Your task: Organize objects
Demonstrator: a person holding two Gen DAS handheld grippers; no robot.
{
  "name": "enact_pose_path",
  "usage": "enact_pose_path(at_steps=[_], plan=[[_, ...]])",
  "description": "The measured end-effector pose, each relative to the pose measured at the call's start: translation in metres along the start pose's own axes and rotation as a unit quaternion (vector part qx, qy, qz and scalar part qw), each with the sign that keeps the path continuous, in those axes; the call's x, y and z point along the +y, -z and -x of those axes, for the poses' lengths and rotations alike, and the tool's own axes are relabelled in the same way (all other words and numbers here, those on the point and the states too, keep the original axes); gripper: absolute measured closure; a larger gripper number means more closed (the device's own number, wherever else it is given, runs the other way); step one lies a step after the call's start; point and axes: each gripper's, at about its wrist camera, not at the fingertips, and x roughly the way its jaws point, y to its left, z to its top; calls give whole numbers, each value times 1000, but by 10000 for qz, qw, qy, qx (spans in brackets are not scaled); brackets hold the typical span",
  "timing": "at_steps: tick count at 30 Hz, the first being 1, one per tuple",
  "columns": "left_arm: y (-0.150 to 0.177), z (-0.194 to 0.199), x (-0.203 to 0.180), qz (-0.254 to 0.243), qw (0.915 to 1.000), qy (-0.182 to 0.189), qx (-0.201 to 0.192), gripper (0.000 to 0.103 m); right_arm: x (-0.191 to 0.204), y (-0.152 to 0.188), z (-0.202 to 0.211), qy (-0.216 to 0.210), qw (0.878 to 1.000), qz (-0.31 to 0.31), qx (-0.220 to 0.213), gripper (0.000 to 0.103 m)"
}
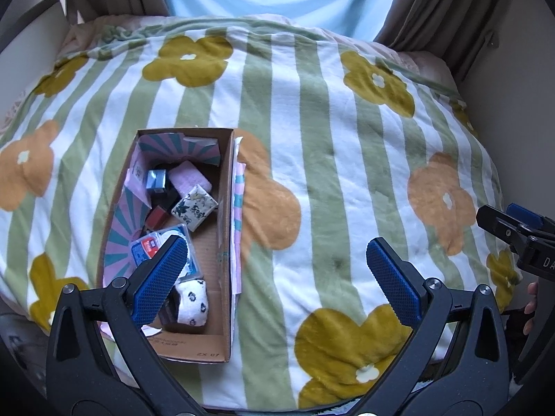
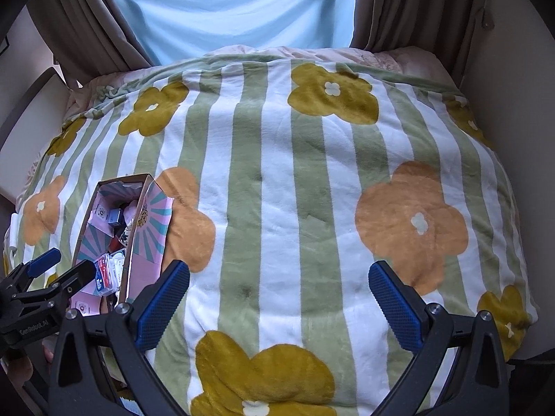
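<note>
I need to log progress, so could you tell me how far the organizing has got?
Done: small items, including a pink towel and a patterned sock, already lie in the cardboard box. In hand: nothing; left gripper and right gripper are open. Left: no loose item shows on the blanket.

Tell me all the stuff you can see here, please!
blanket: one, green and white stripes with yellow and orange flowers, spread over the bed
cardboard box: one, brown, on the blanket's left side
small things in the box: several, among them a pink cloth, a white floral packet, a black-spotted white sock
curtains: brown, either side of a pale blue one
left gripper: one, black with blue pads, open
right gripper: one, same colours, open
</note>
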Motion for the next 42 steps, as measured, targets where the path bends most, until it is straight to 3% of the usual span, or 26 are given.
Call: enact_pose_path(at_steps=[32,38,42], plan=[[-5,5,-2,-85,9998,-170,-107,0,-3,0,7,18,9999,-91,-122,0],[-7,6,-2,79,9998,167,-6,0,-2,0,8,2,9999,-90,-139,0],[-9,9,-8,52,9999,-89,-33,0,0,-4,10,-20,9999,-90,-143,0]])
